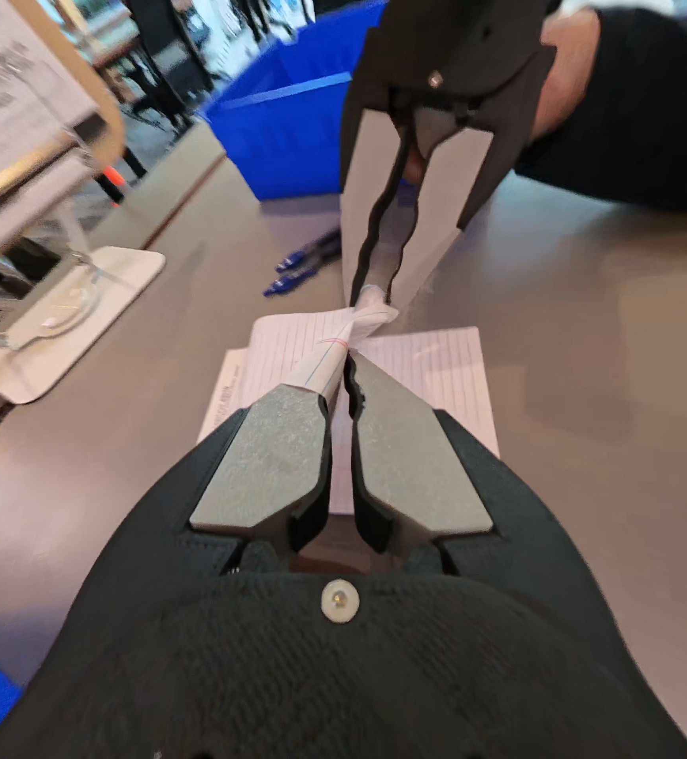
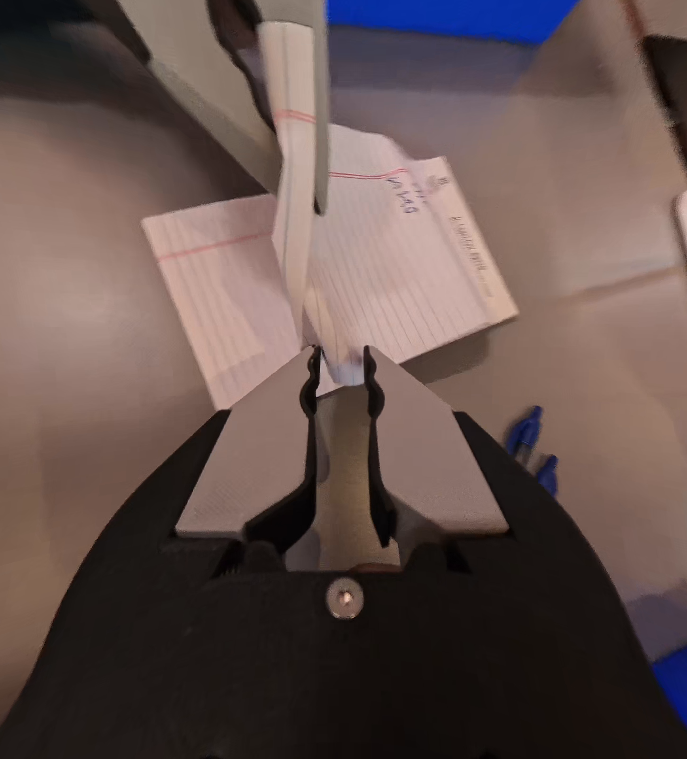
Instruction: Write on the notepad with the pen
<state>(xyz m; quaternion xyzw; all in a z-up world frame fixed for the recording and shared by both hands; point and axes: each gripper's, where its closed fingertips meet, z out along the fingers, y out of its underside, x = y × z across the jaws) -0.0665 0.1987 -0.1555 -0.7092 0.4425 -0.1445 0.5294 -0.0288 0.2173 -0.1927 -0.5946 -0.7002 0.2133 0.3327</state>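
Notepad [image 2: 415,263] lies flat on the grey table [image 2: 66,205]; I see a twisted sheet [image 2: 292,230] above it, pinched at opposite ends by my nearly closed left gripper [image 1: 343,361] and right gripper [image 2: 339,361]. Blue pens [image 1: 304,263] lie beside it, with a blue bin [image 1: 284,135] beyond.

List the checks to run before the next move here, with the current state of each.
1. Left gripper shut on rolled sheet: ok.
2. Right gripper shut on the sheet's other end: ok.
3. Notepad flat on the table: ok.
4. Pen in a gripper: not ok; both pens lie on the table.
5. Blank page exposed for writing: cannot tell; the sheet covers part of it.
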